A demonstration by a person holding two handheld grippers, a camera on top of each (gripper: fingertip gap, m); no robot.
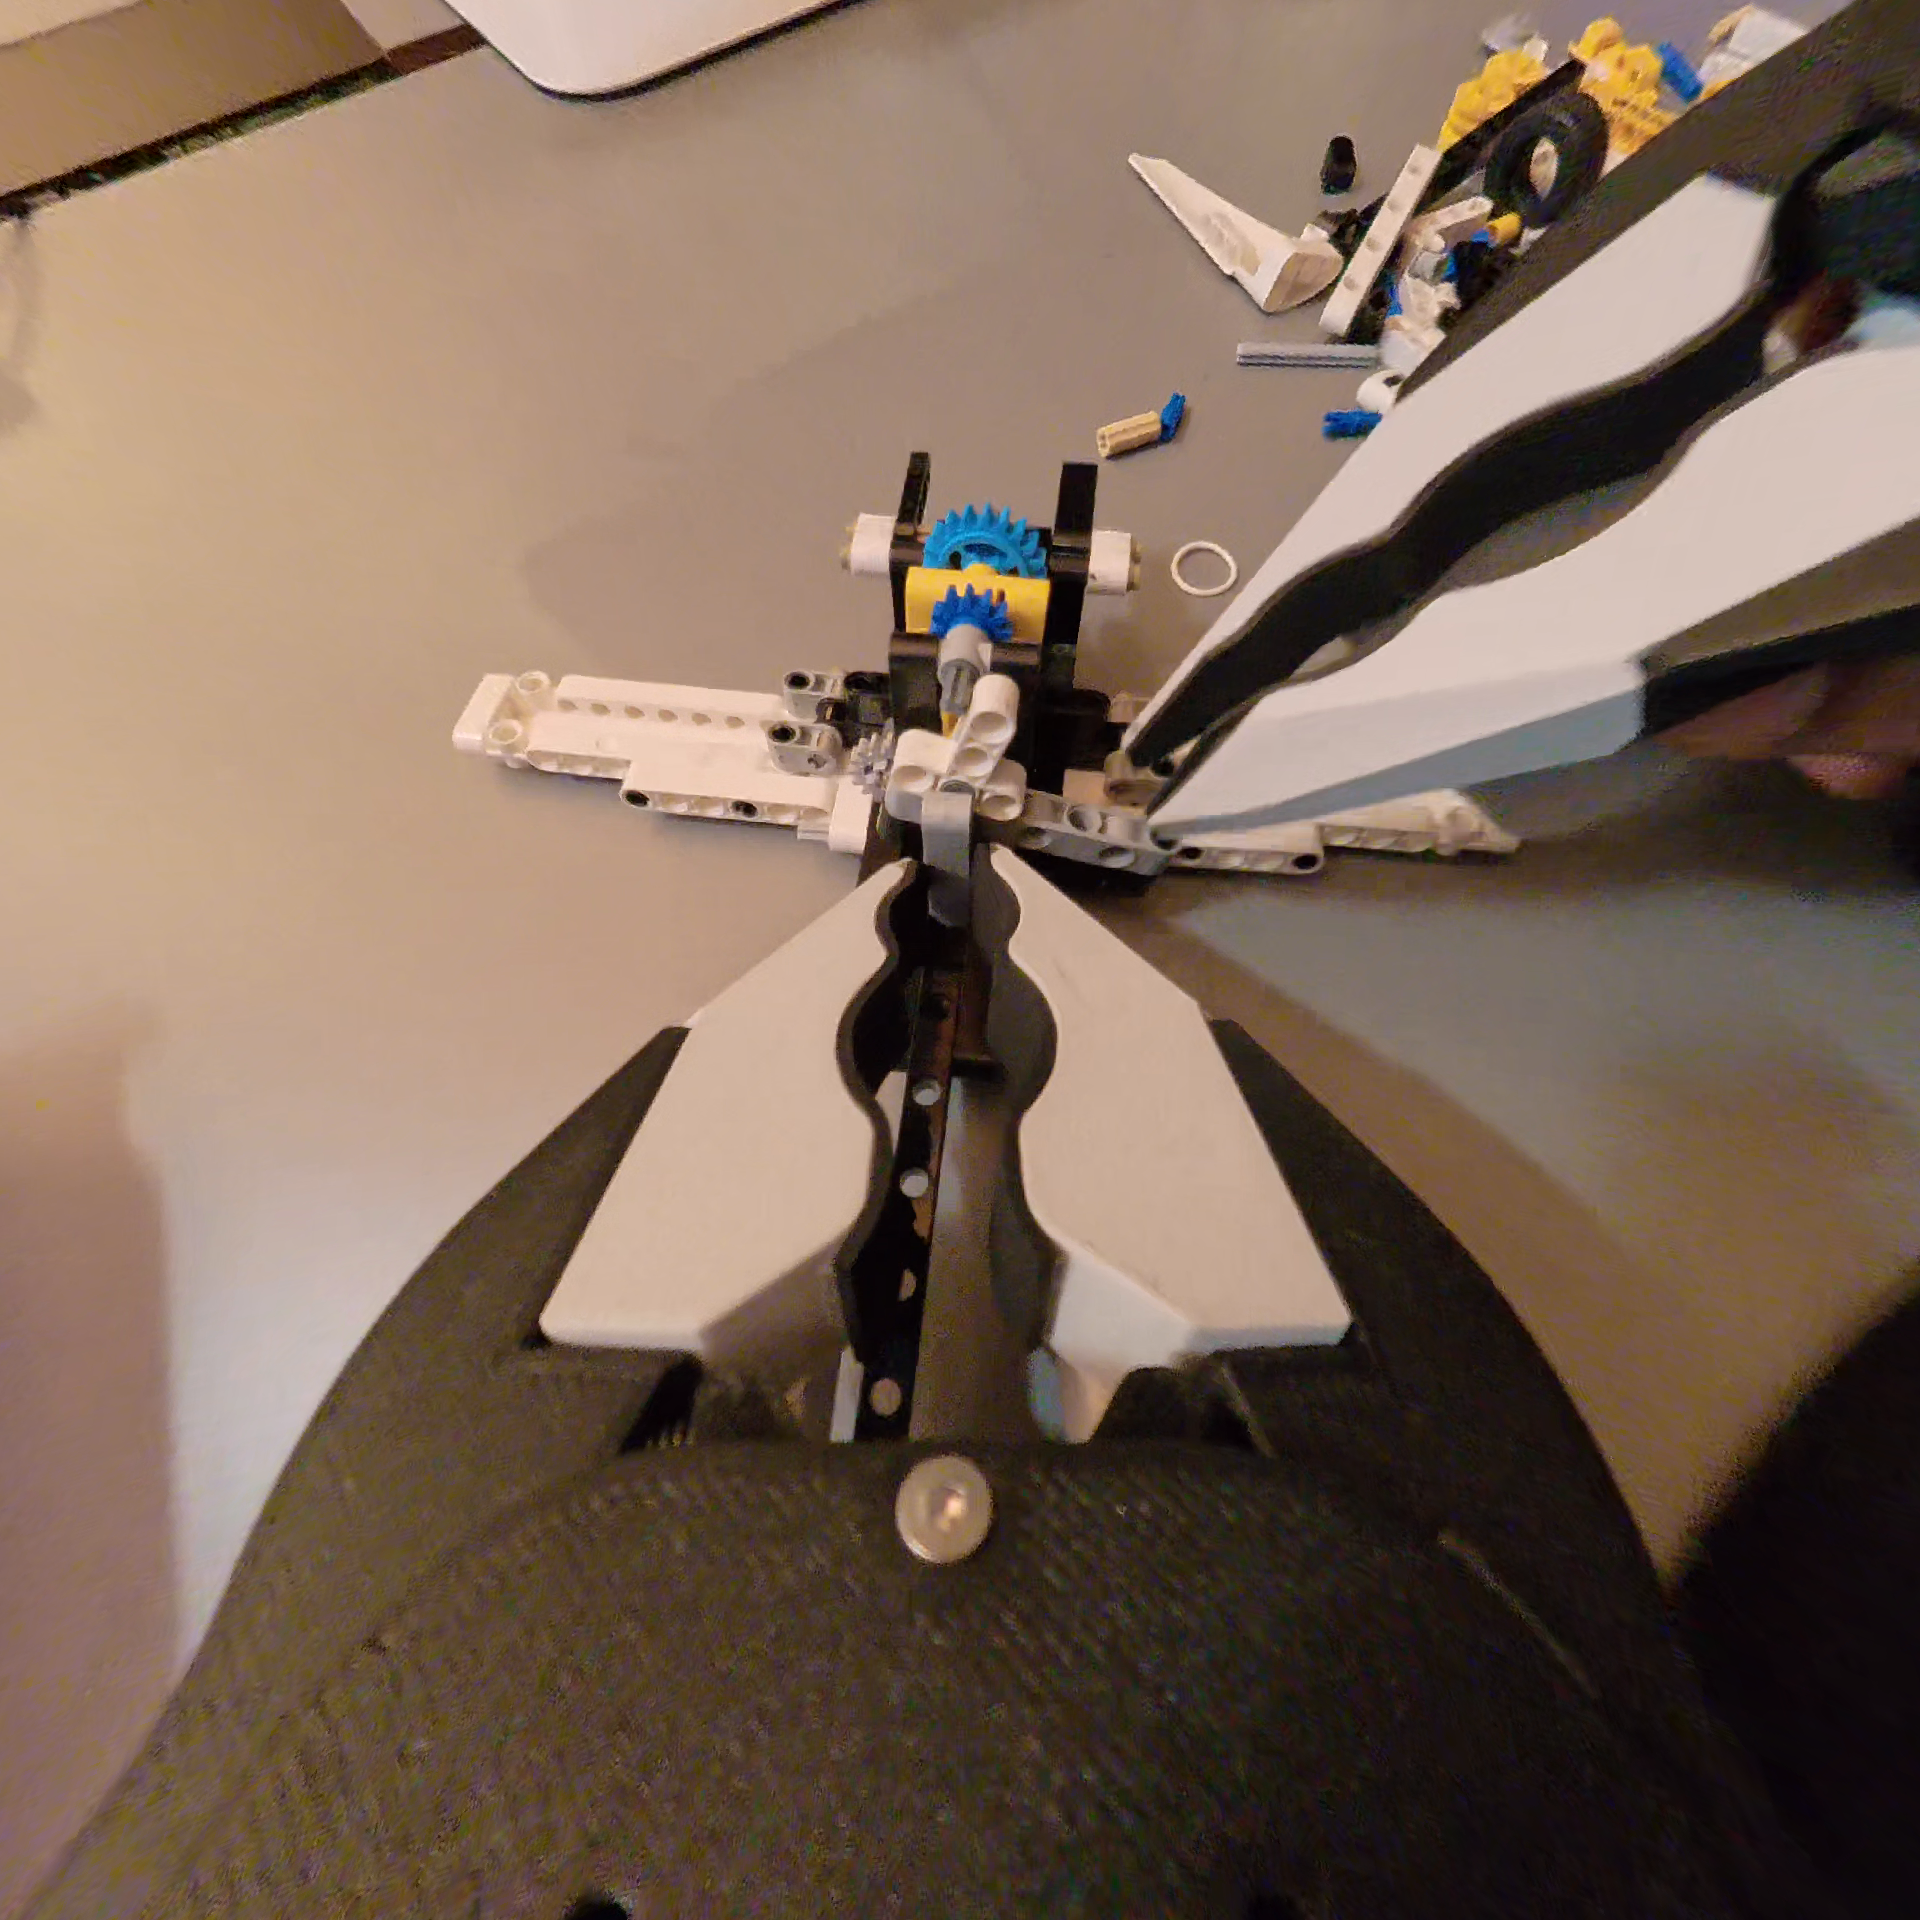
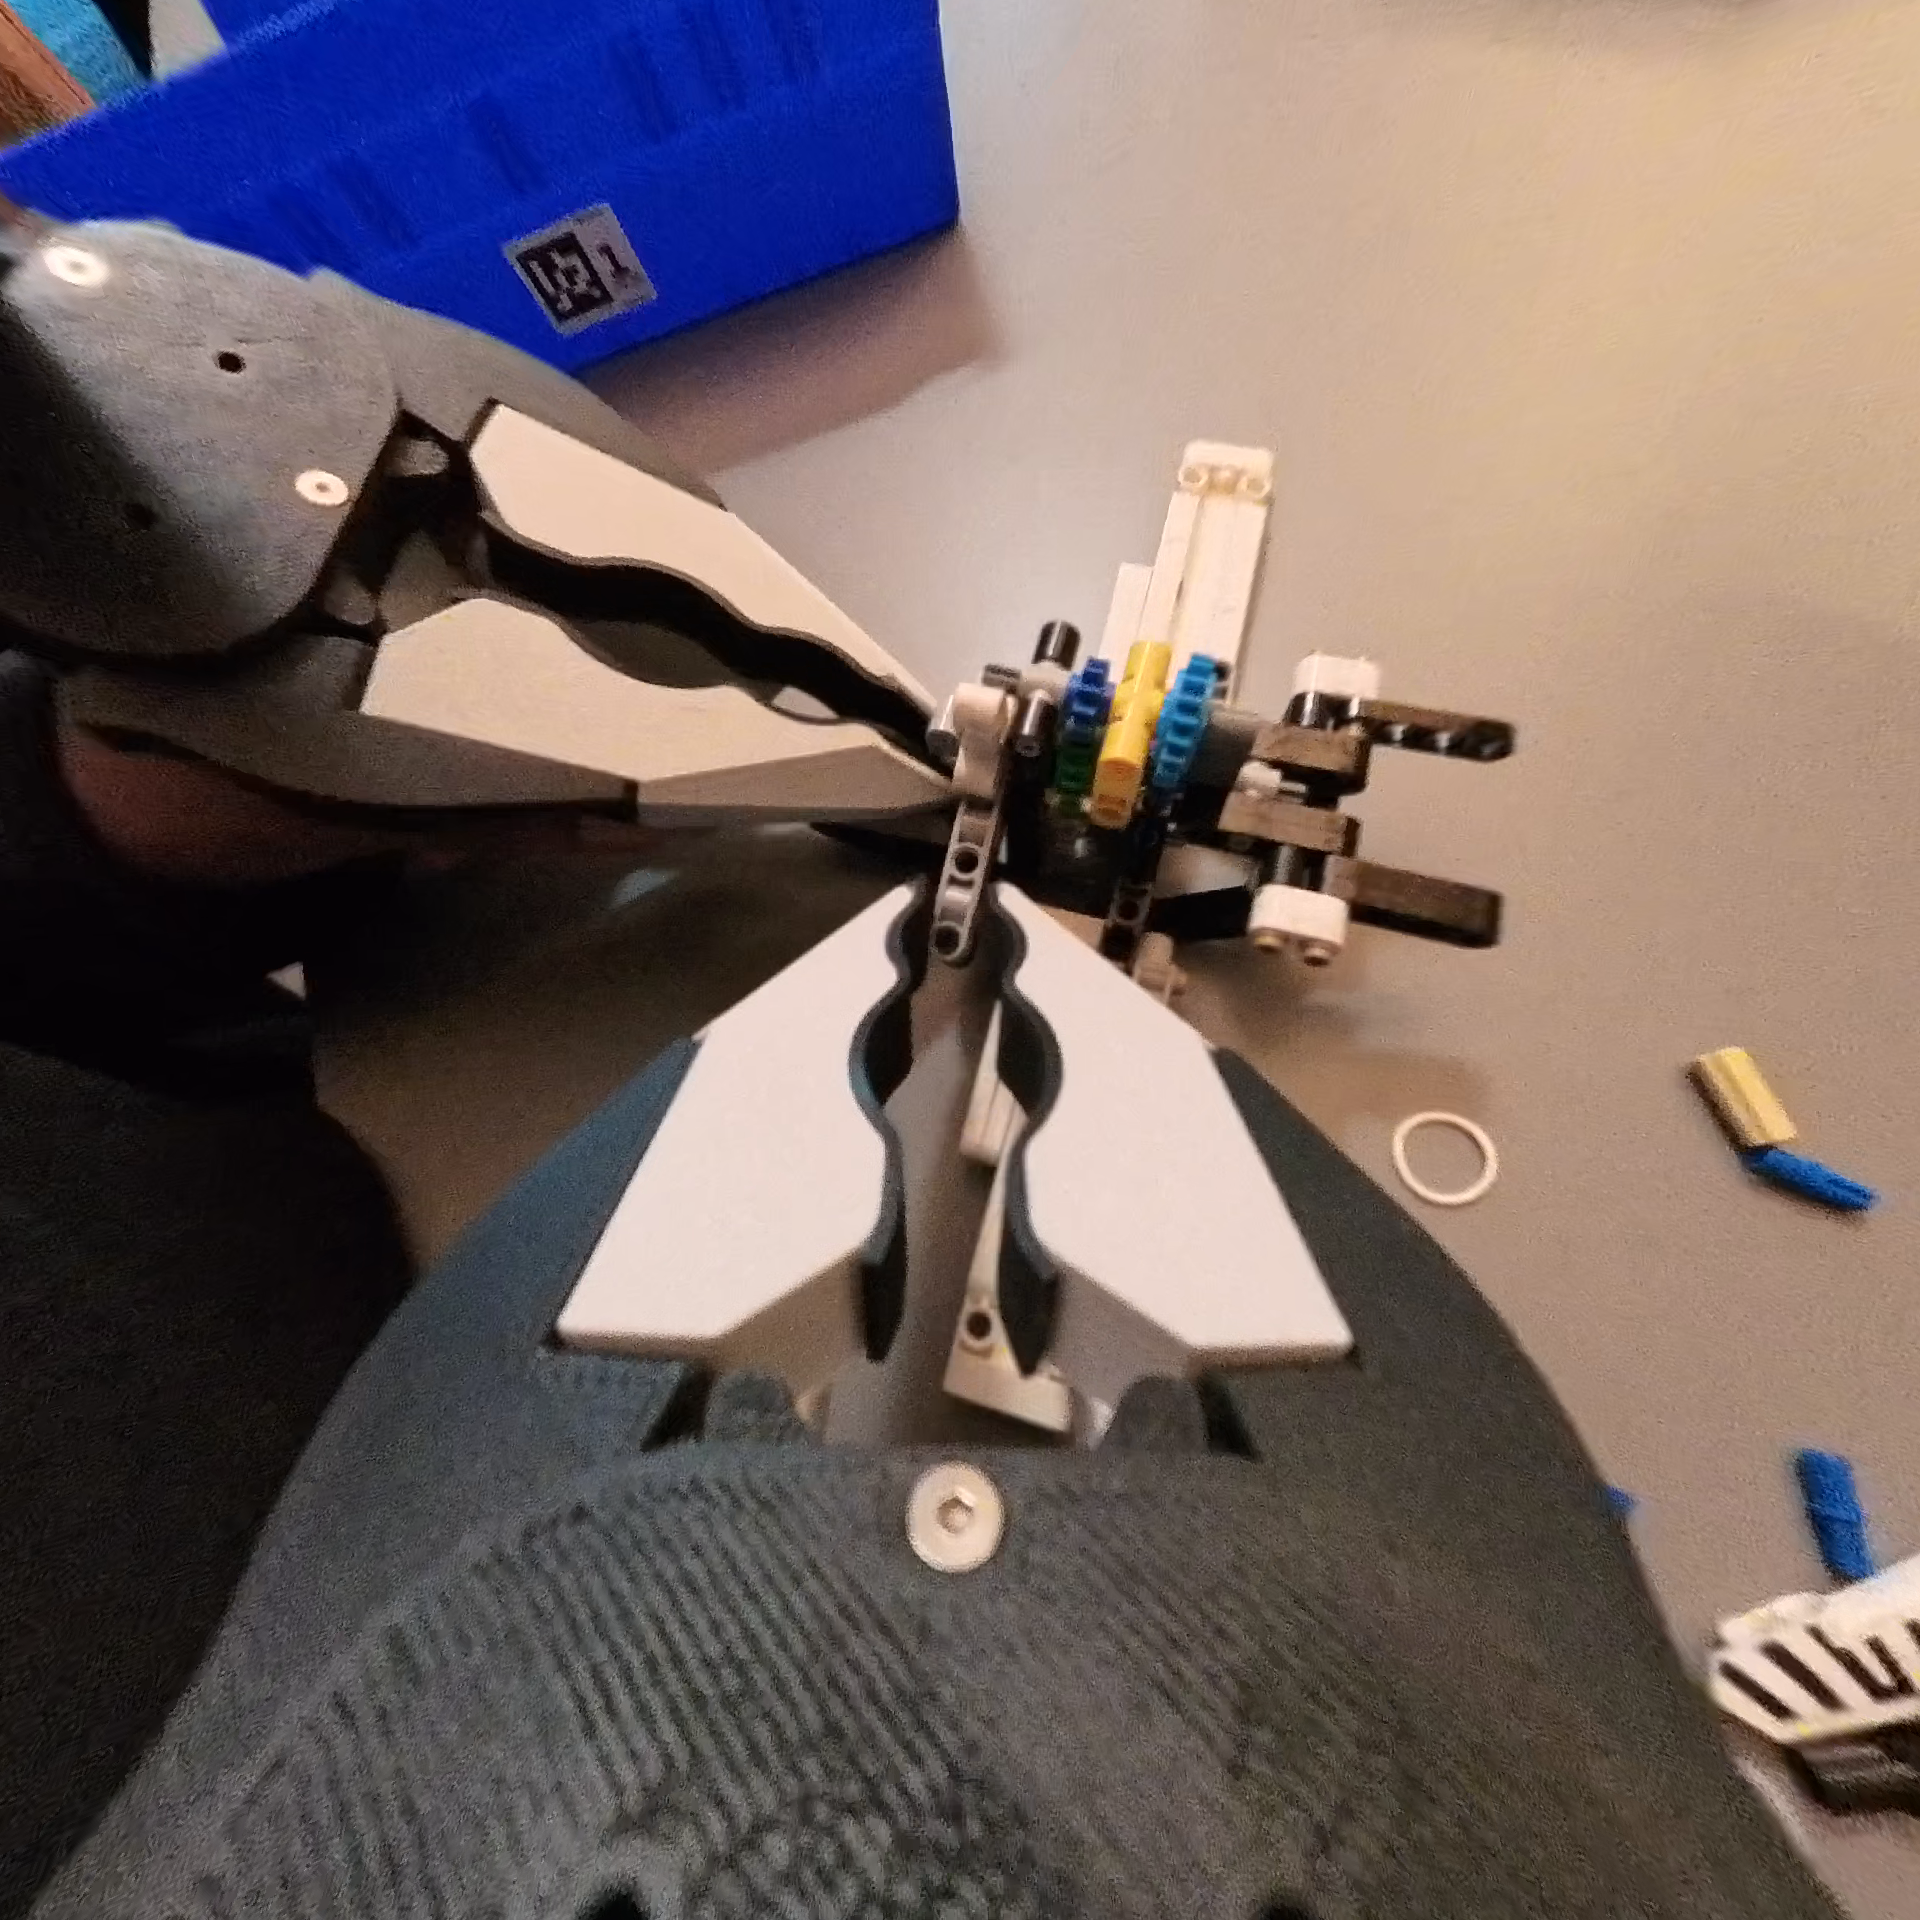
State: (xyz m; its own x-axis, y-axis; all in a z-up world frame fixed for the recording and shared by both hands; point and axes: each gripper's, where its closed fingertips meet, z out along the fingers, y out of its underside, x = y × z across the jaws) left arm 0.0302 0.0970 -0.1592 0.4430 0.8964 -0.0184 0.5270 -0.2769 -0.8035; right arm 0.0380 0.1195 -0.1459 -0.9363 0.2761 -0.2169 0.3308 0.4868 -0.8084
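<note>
The left gripper (image 1: 940,883) has its fingers closed on a grey connector (image 1: 951,831) at the near end of the brick model (image 1: 966,644), which lies mid-frame on the grey surface (image 1: 416,364); the right gripper (image 2: 961,925) has its fingers closed on a thin grey beam (image 2: 958,868) that juts from the same model, low of centre in the right wrist view. Both holds are narrow, at the very tips, so I judge that a square, steady squeeze and no twisting between the two hands suit them best; the gears (image 2: 1190,727) sit just behind and look easy to jar. A white ring (image 1: 1205,569) and a tan-and-blue pin (image 1: 1138,426) lie right of the model; loose parts (image 1: 1507,156) are heaped at upper right; a blue bin (image 2: 520,156) stands upper left, well apart.
</note>
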